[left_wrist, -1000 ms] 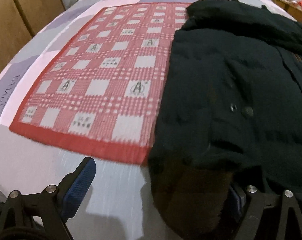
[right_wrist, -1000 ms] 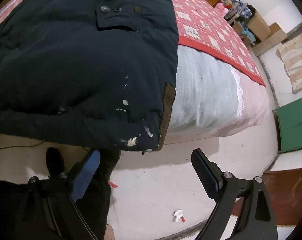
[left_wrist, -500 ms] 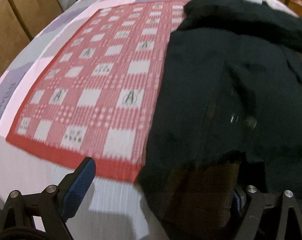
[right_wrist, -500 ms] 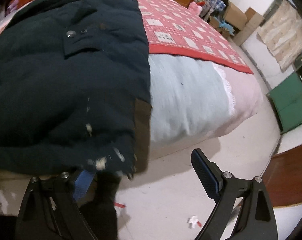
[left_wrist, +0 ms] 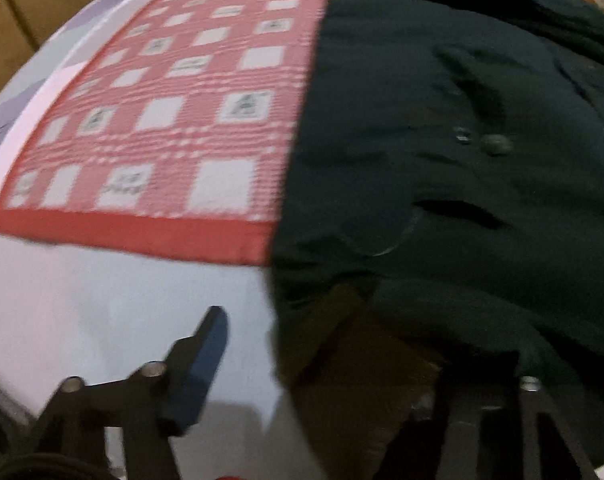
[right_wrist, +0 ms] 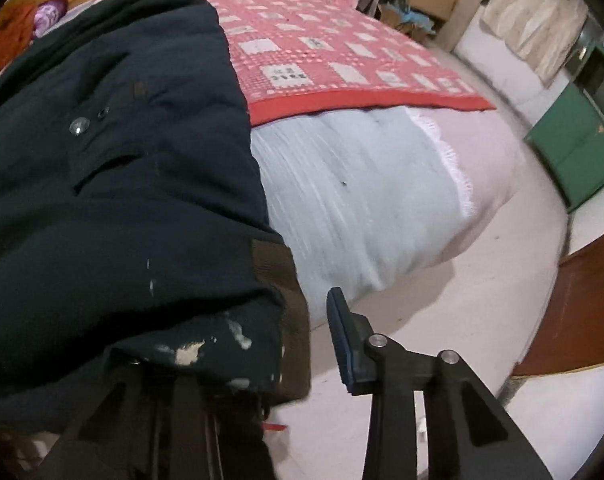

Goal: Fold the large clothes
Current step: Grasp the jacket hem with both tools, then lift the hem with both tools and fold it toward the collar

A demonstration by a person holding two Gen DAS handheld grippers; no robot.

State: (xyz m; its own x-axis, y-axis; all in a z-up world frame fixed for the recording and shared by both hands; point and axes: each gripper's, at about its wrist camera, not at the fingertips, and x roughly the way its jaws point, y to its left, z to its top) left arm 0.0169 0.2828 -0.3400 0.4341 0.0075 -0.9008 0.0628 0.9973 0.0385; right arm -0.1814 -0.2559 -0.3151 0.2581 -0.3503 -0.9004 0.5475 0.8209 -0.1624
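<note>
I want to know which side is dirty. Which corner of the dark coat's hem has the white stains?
The corner at the right gripper: the dark padded coat shows white flecks there, beside a brown trim strip.

The coat (right_wrist: 114, 184) lies on the bed (right_wrist: 366, 208), beside the checked cloth (left_wrist: 174, 120), hem overhanging.

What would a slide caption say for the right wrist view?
Dark coat hem draped over one finger of the right hand-held gripper.

Dim indoor light, heavy motion blur on the left view, fisheye-bent edges.
</note>
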